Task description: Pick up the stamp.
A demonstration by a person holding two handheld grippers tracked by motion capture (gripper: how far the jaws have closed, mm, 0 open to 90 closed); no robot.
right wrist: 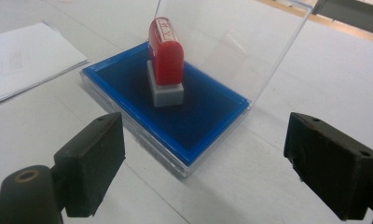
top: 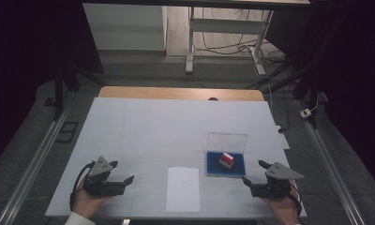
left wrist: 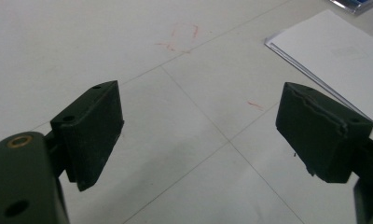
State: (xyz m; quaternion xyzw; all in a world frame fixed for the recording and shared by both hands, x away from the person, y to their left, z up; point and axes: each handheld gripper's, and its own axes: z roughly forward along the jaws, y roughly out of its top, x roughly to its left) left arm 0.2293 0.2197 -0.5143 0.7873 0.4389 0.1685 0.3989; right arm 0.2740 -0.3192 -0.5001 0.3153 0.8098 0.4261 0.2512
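Right tool (top: 256, 174) rests low on the desk (top: 143, 126) just beside the ink pad (top: 213, 171), released, its two black jaws standing wide with nothing between them; in the right gripper view they frame the stamp (right wrist: 164, 60), so this hand looks lined up to reach for it. Left tool (top: 122, 172) lies well apart on the other side of the paper (top: 183, 189), likewise released and empty, its jaws spread over bare white surface in the left gripper view, probably waiting to steady the sheet. That sheet lies between the two hands, near the desk's front edge, a sensible spot for pressing a mark. The stamp stands upright in the middle of the ink pad, touching the blue surface, likely left there to take up ink. It has a rounded red handle with a labelled top and a grey rectangular base. A clear lid (right wrist: 231, 42) stands raised behind it, hinged at the far side.
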